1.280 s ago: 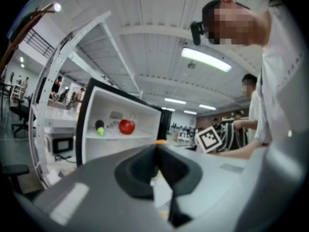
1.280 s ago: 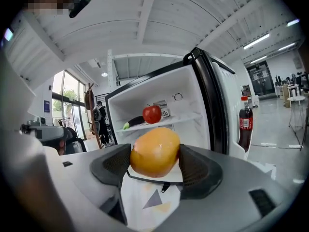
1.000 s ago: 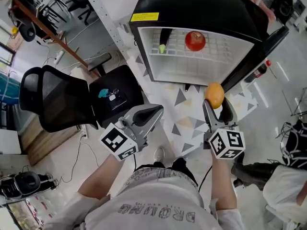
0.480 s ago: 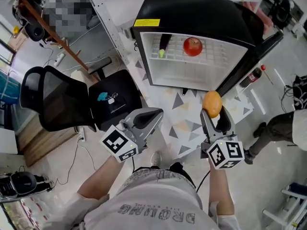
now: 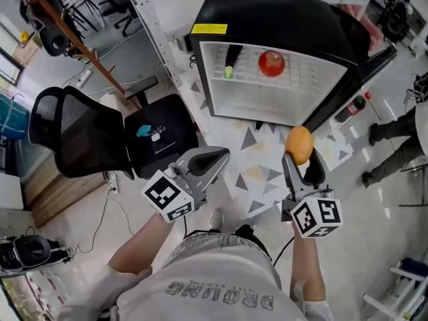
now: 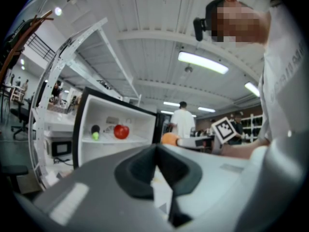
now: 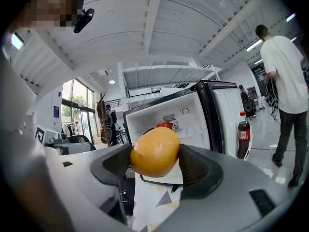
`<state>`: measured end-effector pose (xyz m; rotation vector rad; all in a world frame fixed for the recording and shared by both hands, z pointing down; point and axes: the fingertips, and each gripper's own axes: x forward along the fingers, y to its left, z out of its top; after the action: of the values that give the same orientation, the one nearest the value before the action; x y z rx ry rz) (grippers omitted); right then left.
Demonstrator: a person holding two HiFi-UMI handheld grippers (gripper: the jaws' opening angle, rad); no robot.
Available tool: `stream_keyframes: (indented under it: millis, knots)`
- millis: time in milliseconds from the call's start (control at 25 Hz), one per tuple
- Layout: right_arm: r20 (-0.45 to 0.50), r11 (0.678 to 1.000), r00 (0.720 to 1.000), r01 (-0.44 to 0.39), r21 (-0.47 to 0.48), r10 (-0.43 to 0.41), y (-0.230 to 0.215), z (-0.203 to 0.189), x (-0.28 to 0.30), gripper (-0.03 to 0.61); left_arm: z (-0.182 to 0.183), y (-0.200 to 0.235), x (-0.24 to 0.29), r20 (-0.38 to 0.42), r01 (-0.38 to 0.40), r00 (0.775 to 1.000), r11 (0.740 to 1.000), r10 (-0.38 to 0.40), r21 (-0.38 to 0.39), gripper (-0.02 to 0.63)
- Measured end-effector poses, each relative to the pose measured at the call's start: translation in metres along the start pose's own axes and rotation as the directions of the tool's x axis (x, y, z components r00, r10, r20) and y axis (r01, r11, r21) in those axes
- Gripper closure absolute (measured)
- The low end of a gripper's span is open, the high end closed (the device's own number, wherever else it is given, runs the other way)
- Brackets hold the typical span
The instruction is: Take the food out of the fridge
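A small black fridge (image 5: 281,19) stands open on the floor, its white inside facing me. On its wire shelf lie a red apple (image 5: 271,63) and a dark eggplant with a green end (image 5: 231,61); the same apple (image 6: 121,131) shows in the left gripper view. My right gripper (image 5: 300,154) is shut on an orange (image 5: 299,144), held in front of the fridge, below its door opening. In the right gripper view the orange (image 7: 155,151) sits between both pads. My left gripper (image 5: 219,156) is shut and holds nothing, to the left of the right one.
A black office chair (image 5: 93,139) stands at the left with small items on its seat. The fridge door (image 5: 354,79) swings open to the right, a cola bottle (image 5: 354,104) beside it. A patterned mat (image 5: 261,159) covers the floor. A person's legs (image 5: 398,139) are at the right edge.
Both grippers have kept their places, the orange still held in the right one. A person at the right has walked further off; my head view shifted slightly.
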<state>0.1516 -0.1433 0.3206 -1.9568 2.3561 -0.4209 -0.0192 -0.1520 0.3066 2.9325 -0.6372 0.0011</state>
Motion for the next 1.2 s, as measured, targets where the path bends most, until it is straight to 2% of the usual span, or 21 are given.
stream_keyframes:
  millis: [1200]
  knots:
    - [-0.009, 1.000, 1.000, 0.012, -0.003, -0.012, -0.012, 0.000, 0.003, 0.259, -0.001, 0.009, 0.007, -0.001, -0.021, 1.000, 1.000, 0.021, -0.005, 0.607]
